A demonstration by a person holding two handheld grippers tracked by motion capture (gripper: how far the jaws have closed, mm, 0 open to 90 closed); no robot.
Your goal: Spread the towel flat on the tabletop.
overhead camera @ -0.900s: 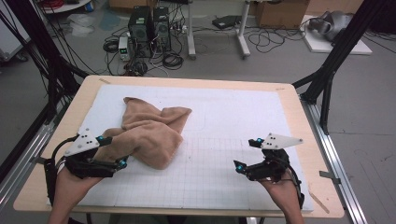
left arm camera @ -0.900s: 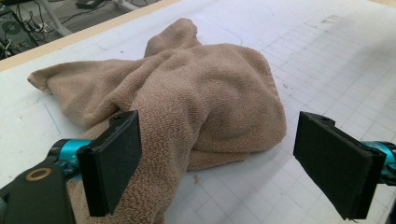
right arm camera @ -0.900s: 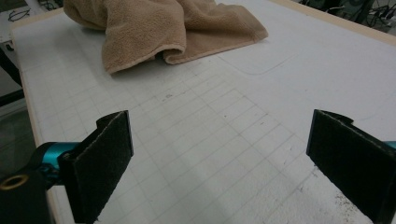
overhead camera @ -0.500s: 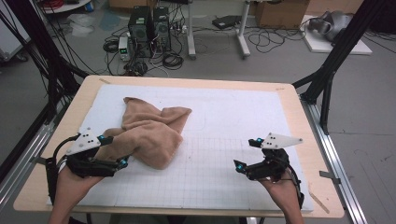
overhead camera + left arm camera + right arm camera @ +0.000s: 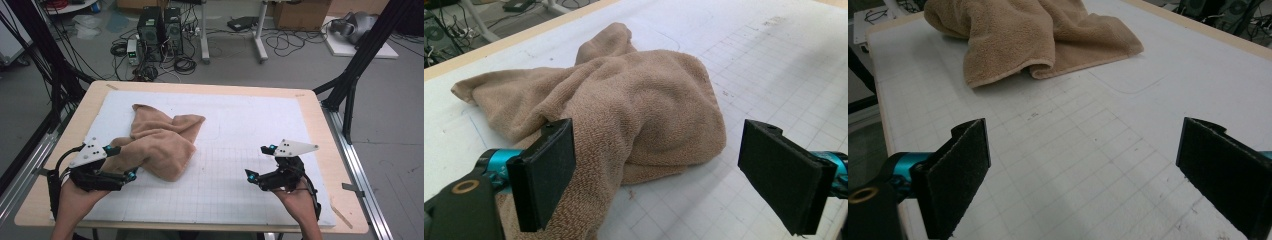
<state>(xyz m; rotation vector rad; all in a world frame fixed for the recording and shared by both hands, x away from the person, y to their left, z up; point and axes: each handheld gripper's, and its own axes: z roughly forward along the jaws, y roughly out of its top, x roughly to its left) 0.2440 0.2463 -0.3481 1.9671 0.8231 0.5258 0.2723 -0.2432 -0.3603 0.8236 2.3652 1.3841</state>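
Two grippers are spread wide and neither has hold of anything: your left gripper [image 5: 121, 162] sits right at the near-left edge of the crumpled tan towel [image 5: 160, 140], one pad [image 5: 544, 172] brushing the cloth, while your right gripper [image 5: 260, 162] waits well apart from the towel over the bare white mat [image 5: 250, 120]. You look to be at the reach-and-grasp step. Next, nudge the left jaws around the towel's near edge and close, then bring the right across to the towel's far corner.

Our right gripper [image 5: 1083, 175] hangs with jaws spread wide at the frame's bottom corners, bare gridded bench [image 5: 1073, 145] between them; the tan towel [image 5: 1033, 30] lies crumpled at upper left, well apart.
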